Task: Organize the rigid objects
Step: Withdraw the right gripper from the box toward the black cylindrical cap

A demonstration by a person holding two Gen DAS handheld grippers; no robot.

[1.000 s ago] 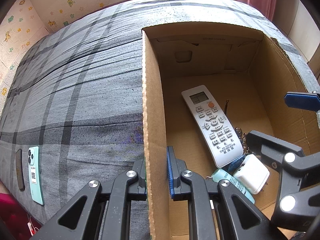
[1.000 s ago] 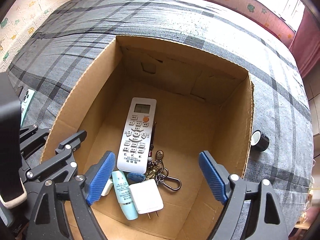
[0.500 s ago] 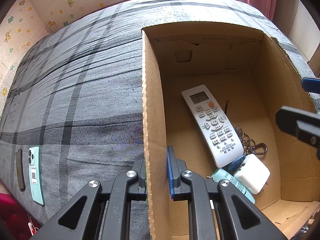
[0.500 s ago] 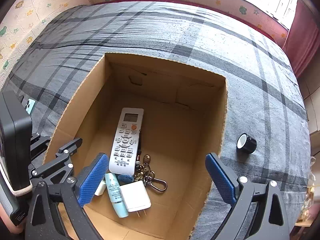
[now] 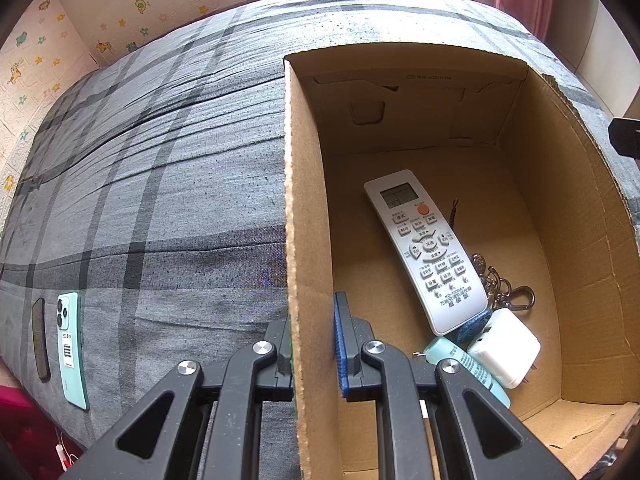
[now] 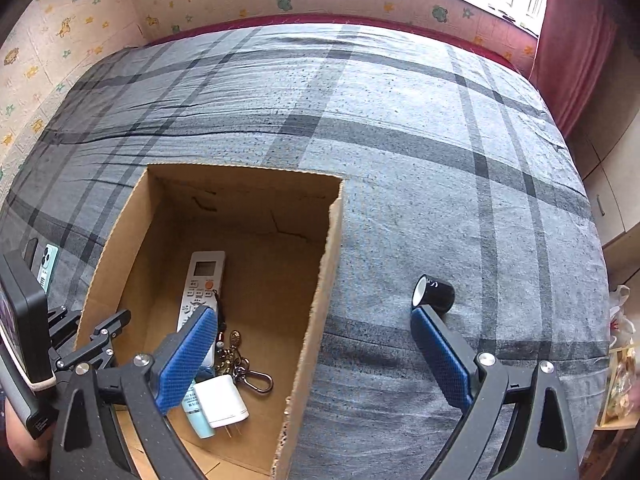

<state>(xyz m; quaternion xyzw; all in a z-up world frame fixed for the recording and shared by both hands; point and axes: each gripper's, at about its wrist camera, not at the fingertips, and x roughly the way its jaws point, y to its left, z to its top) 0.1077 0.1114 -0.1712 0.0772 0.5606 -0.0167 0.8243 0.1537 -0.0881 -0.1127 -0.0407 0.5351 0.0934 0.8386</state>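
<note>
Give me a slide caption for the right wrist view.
Open right tongs straddle the cardboard box wall, with a black tape roll lying on the plaid bedspread.

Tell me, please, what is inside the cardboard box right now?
Inside the cardboard box lie a white remote, a keyring, a white charger plug and a pale blue tube. A blue item beneath the remote's end is mostly covered.

The left gripper [image 5: 313,350] points steeply downward, its fingers [image 5: 341,350] clamped on the side wall of the cardboard box [image 5: 298,216], one finger outside and one inside. The right gripper [image 6: 316,354] also tilts steeply down, its blue-padded fingers [image 6: 186,358] spread wide with nothing pressed between them; its jaws have just been opening. A hand [image 6: 20,446] shows at the lower left of the right wrist view.
</note>
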